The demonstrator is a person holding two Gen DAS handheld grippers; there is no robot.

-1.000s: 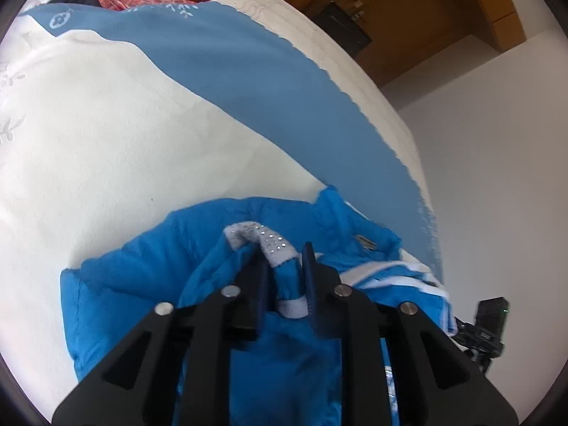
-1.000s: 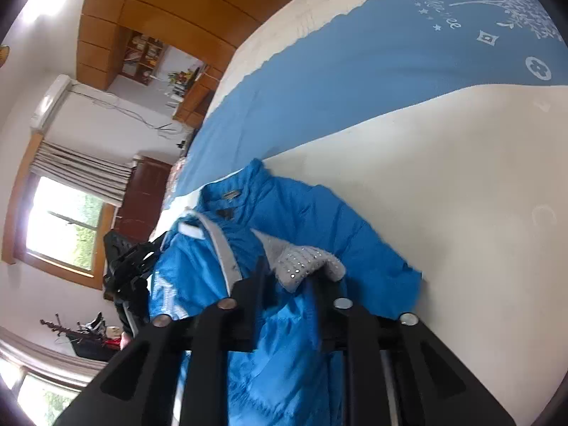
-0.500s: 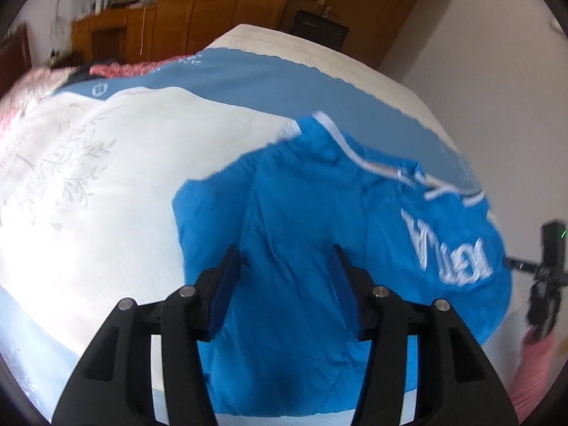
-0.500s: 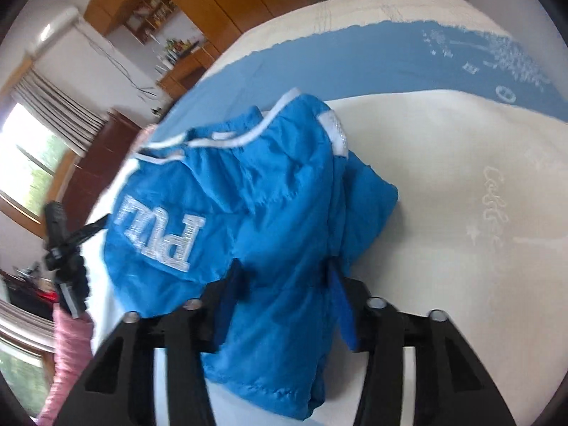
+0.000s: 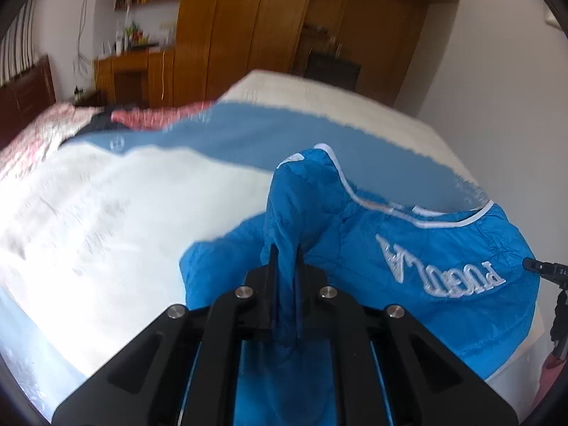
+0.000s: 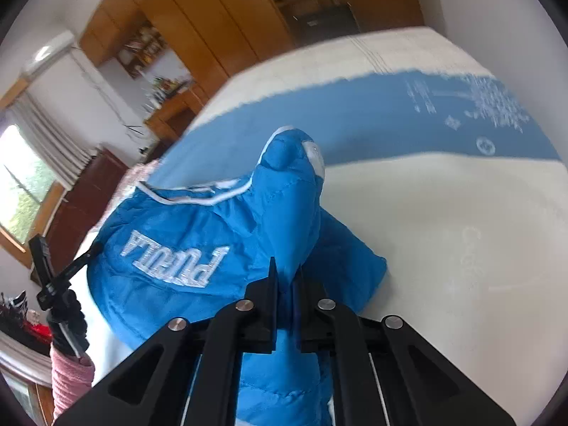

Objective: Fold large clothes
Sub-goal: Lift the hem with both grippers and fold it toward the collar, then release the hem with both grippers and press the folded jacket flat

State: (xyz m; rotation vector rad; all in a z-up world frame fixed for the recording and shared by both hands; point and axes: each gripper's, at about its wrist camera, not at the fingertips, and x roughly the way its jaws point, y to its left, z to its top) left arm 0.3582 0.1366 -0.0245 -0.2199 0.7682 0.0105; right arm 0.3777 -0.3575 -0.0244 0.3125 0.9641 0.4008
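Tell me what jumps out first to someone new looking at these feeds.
The bright blue jacket with white lettering, bunched on the near side of the bed, grabs the eye. The left gripper and right gripper have just closed, and each pinches a blue fold that rises as a peak. Behind the bed stands a wooden wardrobe.

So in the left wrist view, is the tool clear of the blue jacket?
No. The left tool is shut on a raised fold of the blue jacket.
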